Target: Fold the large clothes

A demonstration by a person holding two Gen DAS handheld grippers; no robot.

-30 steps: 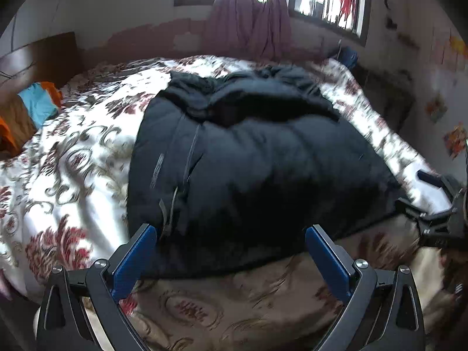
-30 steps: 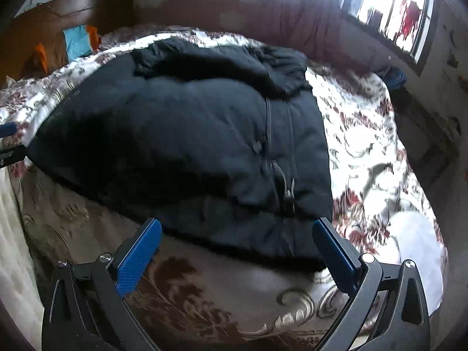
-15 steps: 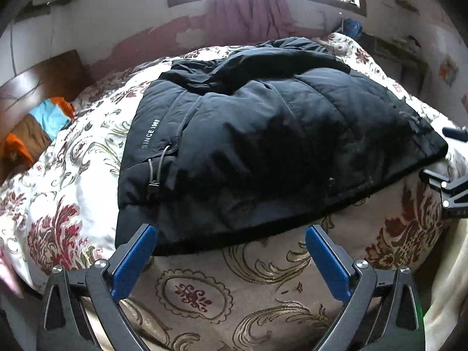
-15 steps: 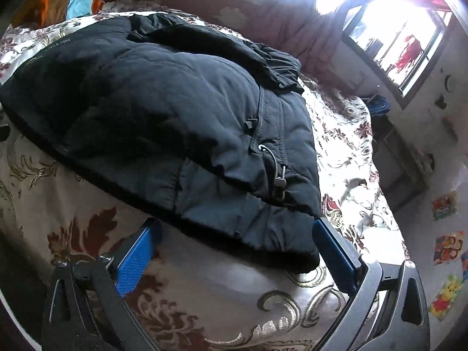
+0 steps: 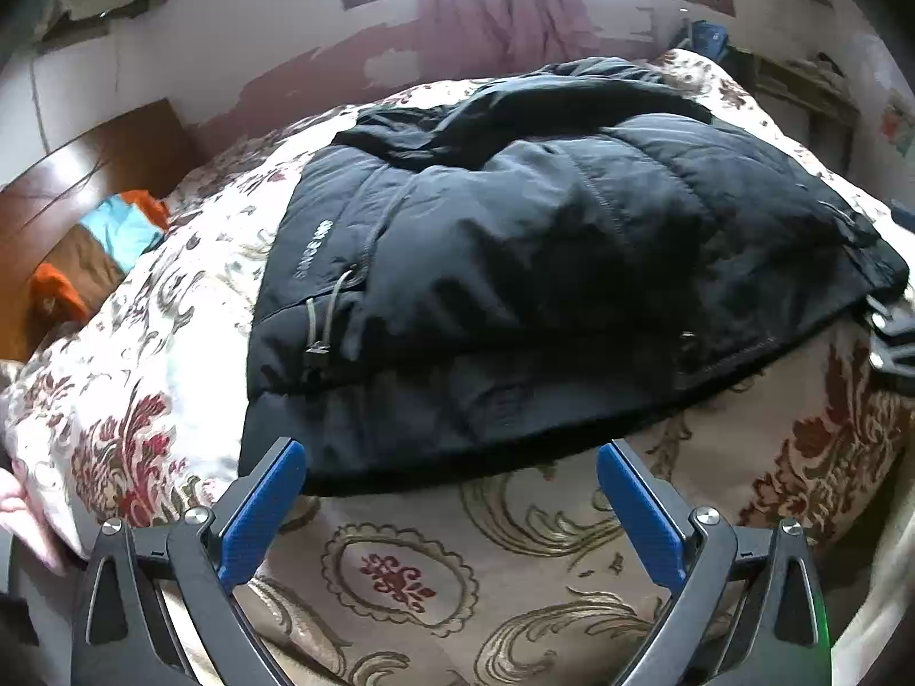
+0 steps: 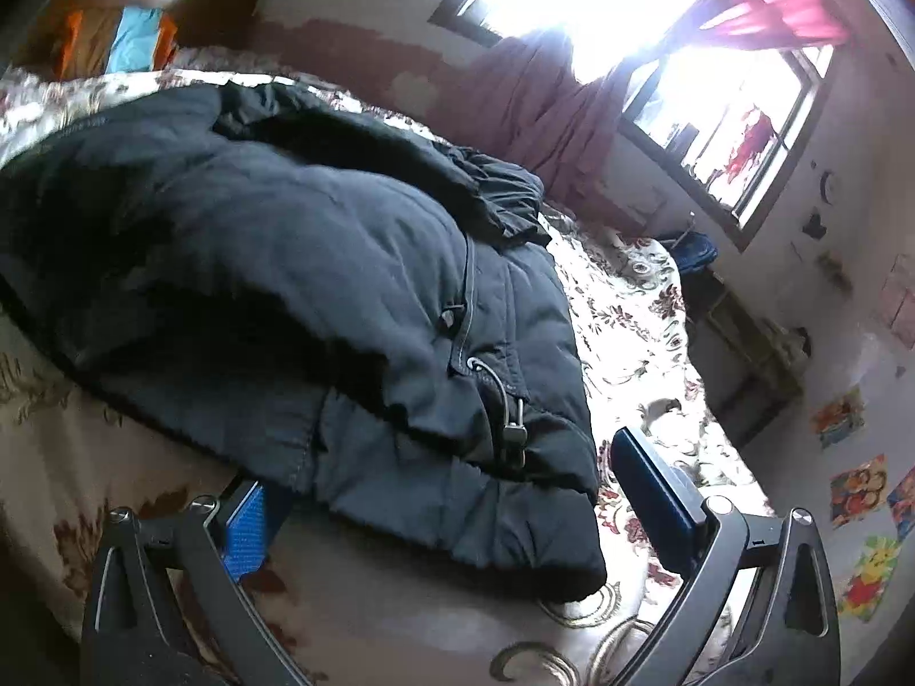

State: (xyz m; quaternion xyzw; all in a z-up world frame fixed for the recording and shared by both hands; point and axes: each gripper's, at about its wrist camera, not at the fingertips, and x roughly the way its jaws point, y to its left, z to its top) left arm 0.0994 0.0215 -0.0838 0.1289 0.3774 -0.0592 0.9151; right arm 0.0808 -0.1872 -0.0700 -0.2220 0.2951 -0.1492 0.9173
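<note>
A large black padded jacket (image 5: 543,263) lies on the floral bed cover, its hem toward me and its hood at the far end. It also shows in the right wrist view (image 6: 286,297). My left gripper (image 5: 452,486) is open just at the hem's near left corner, with its blue pads either side of the hem. My right gripper (image 6: 440,486) is open, and the hem's right corner lies between its jaws, the left pad partly under the fabric. The right gripper's tip also shows in the left wrist view (image 5: 892,331) at the hem's right corner.
The bed cover (image 5: 171,297) is cream with red and gold flowers. A wooden headboard (image 5: 86,183) with orange and blue cloth (image 5: 123,228) stands at the left. A window with purple curtains (image 5: 497,6) is behind. A dark cabinet (image 6: 743,343) stands at the right wall.
Both grippers dropped lower and closer to the jacket's hem. The right gripper tilted and slid in around the hem's right corner.
</note>
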